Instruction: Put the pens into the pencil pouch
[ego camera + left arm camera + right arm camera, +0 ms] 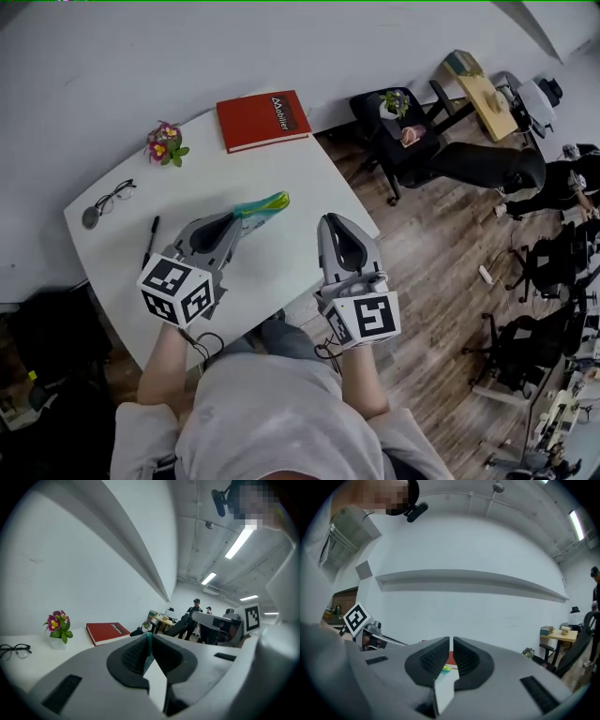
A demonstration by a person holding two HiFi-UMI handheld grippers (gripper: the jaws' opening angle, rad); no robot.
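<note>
**A:** Where's the pouch [262,204]?

**B:** In the left gripper [236,217], over the middle of the table [309,173]. It sticks out past the jaw tips toward the book [262,119].

**A:** What does it look like?

**B:** Slim and flat. It is teal near the jaws and turns yellow-green toward the far end, with a bit of orange along the edge. From above it reads as a narrow, slightly curved strip.

**A:** Is the grip firm?

**B:** The left jaws are pressed onto it. The left gripper view shows a thin teal edge of fabric pinched upright between the pads.

**A:** And the right gripper [337,223]?

**B:** It is just beside the left one, over the table's near edge. Its jaws are drawn almost together with only a slit between them and nothing in it. The pouch's yellow and teal show small through that slit, farther off.

**A:** Any pens?

**B:** One dark pen [151,239] lies on the table left of the left gripper, apart from the pouch. Glasses [112,199] sit just beyond it, and a flowerpot [165,143] stands near the far edge.
</note>
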